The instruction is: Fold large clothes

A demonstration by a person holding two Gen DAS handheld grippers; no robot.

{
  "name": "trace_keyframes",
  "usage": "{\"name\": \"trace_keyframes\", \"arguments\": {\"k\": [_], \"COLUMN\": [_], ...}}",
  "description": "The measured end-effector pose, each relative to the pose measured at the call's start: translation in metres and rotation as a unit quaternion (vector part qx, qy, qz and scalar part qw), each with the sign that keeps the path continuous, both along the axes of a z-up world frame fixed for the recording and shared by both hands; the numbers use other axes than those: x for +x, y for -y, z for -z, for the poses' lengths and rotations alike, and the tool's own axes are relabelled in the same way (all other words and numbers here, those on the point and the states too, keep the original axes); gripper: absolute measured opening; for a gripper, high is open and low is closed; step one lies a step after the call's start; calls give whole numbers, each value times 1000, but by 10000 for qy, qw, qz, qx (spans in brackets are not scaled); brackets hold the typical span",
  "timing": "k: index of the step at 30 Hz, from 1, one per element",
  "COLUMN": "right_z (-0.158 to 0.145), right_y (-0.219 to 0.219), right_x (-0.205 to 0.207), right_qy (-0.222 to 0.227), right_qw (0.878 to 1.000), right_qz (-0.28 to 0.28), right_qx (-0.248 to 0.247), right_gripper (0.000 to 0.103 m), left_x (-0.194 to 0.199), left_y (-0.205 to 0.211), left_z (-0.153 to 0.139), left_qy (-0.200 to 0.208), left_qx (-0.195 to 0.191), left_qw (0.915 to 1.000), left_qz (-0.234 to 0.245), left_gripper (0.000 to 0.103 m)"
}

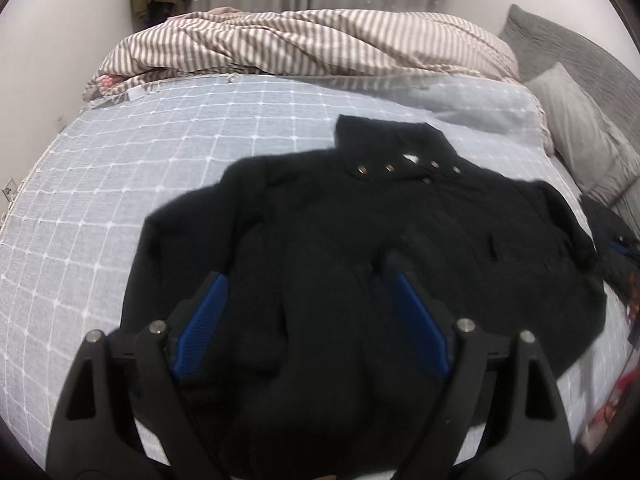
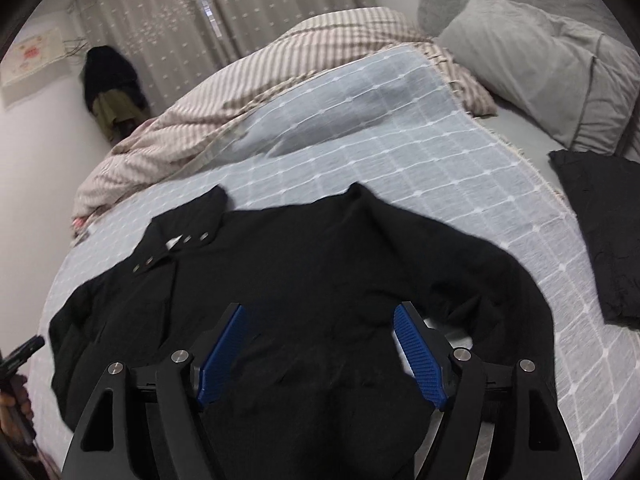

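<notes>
We held the left gripper [image 1: 308, 276] and right gripper [image 2: 320, 312] wide open and empty above the jacket [image 1: 380, 240], spread flat on the bed [image 1: 120, 160] for folding.

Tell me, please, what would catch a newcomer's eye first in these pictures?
A black jacket lies spread across the checked blue bedspread, brass snaps at its collar. Both open claws, left and right, hover over its lower half. A rumpled striped duvet is heaped behind.

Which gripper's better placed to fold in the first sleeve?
Probably right: the right gripper hangs open beside the bent sleeve of the black jacket. The left gripper, also open, sits over the body.
</notes>
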State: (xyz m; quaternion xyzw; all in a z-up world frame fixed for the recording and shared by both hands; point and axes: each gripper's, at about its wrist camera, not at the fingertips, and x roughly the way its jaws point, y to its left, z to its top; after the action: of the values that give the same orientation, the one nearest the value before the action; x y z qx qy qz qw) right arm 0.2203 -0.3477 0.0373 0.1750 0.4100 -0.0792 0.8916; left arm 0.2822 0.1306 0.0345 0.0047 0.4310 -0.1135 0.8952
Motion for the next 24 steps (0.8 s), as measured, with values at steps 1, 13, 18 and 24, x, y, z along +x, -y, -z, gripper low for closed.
{"name": "trace_keyframes", "arguments": {"k": [1,13,18,24], "right_z": [0,45,67,77], "right_y": [-2,23,33,37], "right_x": [-3,-14,-33,-57], "right_qy": [3,-423,-566,-493], "right_qw": [9999,9969,9968,9969], "right_qz": [-100,46,247,268], "right_qx": [42,669,509,558], "right_gripper": [77,77,77,77], "left_x": [-5,8,9,18], "left_y": [-2,-44,-25,-2], "left_z": [0,40,50,61], "left_qy": [6,-698,-595,-539], "left_qx": [-31,-1326,-816,-25], "left_qw": [10000,9887,9948,9982], "left_qz": [45,-52,95,265], "left_gripper": [86,85,85,81]}}
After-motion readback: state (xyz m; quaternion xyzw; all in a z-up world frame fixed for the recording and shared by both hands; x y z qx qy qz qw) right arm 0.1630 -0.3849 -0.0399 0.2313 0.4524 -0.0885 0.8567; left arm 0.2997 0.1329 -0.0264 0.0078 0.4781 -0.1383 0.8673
